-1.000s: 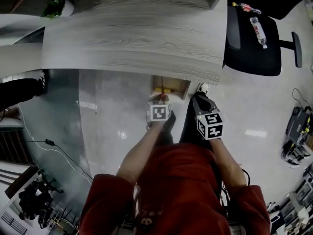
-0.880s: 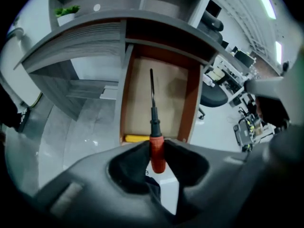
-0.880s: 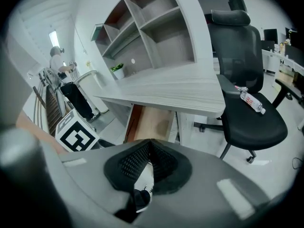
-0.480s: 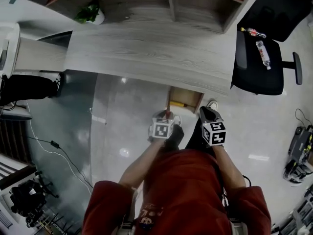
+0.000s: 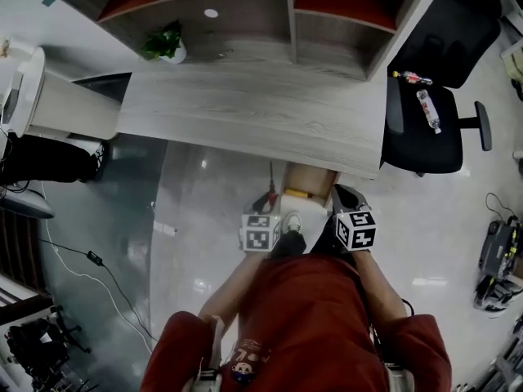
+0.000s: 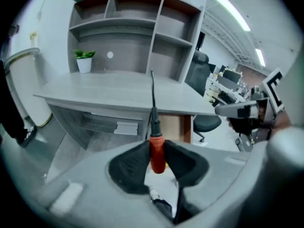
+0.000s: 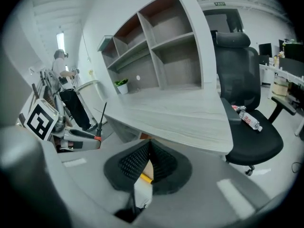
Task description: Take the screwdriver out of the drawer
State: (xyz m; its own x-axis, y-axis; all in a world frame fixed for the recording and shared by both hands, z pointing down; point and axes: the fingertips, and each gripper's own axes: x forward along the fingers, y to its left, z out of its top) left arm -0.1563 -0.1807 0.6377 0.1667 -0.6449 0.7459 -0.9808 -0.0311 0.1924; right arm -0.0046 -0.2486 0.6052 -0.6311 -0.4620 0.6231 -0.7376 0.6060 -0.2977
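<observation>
Both forearms are stretched forward from a torso in red sleeves (image 5: 319, 317), side by side and close together. Each gripper is tilted down in front of the desk (image 5: 245, 113). The left gripper (image 5: 265, 207) is held just left of the open drawer (image 5: 309, 176). Its jaws are closed partway on the screwdriver (image 6: 157, 151), whose smooth red handle is pinched between the dark pads. The thin dark shaft is pointed up and away, so that it is seen against the desk edge in the left gripper view. The screwdriver is thus outside the drawer, over the glossy grey floor (image 5: 188, 219).

The right gripper (image 5: 343, 194) is poised at the drawer's right corner. Its ribbed black pads are brought together at the tips, and nothing is gripped between them. A yellow item (image 5: 298, 193) is seen lying in the drawer, and it also shows beyond the narrow gap under the closed tips in the right gripper view.

Both gripper bodies are made of smooth grey plastic and are topped by cubes with black-and-white square markers. The desk top is finished in pale grey wood grain, the drawer in light brown wood. A shelf unit (image 5: 286, 11) with reddish boards stands on the desk, beside a small green plant (image 5: 167, 43) in a white pot. A black padded chair (image 5: 425, 129) is placed at the desk's right end, with a clear bottle (image 5: 429, 109) laid on its seat
</observation>
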